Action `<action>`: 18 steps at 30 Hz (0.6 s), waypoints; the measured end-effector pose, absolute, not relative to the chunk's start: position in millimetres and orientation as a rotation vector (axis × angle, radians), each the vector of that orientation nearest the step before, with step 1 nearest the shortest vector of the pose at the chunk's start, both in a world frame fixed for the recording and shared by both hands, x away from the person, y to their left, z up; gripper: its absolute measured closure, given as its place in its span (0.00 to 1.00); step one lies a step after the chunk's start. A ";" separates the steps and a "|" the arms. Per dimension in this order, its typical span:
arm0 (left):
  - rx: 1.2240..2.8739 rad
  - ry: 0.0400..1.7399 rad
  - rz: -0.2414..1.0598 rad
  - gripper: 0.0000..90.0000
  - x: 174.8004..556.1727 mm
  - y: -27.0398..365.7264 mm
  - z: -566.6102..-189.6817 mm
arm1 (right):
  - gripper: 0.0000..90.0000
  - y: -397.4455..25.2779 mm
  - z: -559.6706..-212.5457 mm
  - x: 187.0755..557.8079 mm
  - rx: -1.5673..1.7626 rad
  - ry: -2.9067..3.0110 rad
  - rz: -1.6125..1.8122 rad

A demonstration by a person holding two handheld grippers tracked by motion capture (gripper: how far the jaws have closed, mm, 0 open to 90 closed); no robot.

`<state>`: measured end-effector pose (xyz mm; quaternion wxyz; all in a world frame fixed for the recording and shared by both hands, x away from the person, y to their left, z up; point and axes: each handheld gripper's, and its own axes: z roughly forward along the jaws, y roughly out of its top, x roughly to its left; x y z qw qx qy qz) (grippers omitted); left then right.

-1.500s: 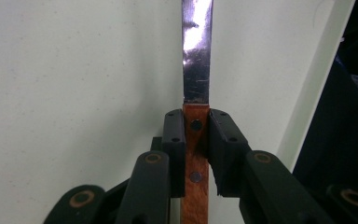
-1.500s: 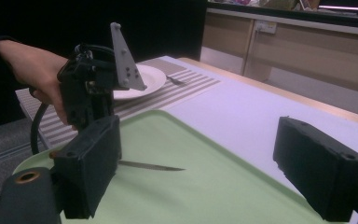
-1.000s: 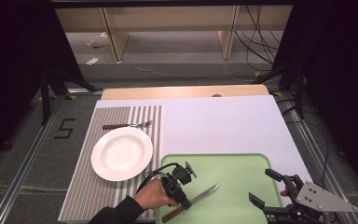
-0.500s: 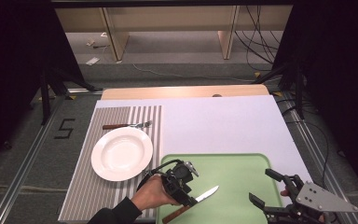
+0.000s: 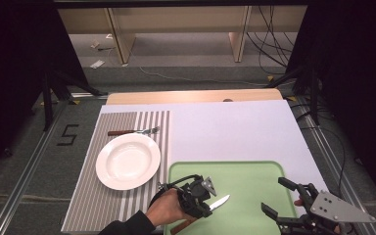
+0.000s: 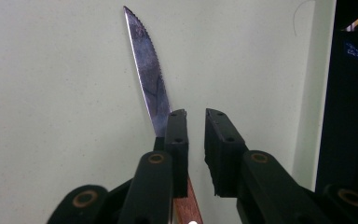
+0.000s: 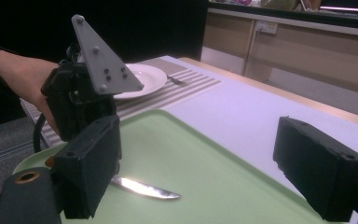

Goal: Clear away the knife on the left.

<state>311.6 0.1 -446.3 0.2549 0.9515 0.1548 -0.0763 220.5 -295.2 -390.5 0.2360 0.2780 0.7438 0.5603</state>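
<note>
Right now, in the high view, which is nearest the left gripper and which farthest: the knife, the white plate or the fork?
1. Knife, on the green tray, right at the left gripper.
2. White plate, on the striped mat, up-left.
3. Fork, beyond the plate.

The table has a white top. On it lie a striped placemat at left and a green tray at the near side.

Tray pale green; plate white; placemat grey-white striped; knife steel blade, brown handle; gripper black.
</note>
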 end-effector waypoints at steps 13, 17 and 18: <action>2.636 0.353 -0.219 1.00 306.8 -6.7 -456.4 | 0.18 -294.9 -390.3 220.4 0.761 2.040 1.539; 2.643 0.357 -0.220 1.00 305.1 -8.5 -459.7 | 0.18 -294.9 -390.4 220.3 0.760 2.041 1.538; 2.661 0.341 -0.207 1.00 306.1 -8.4 -459.8 | 0.18 -294.8 -390.6 220.3 0.760 2.041 1.538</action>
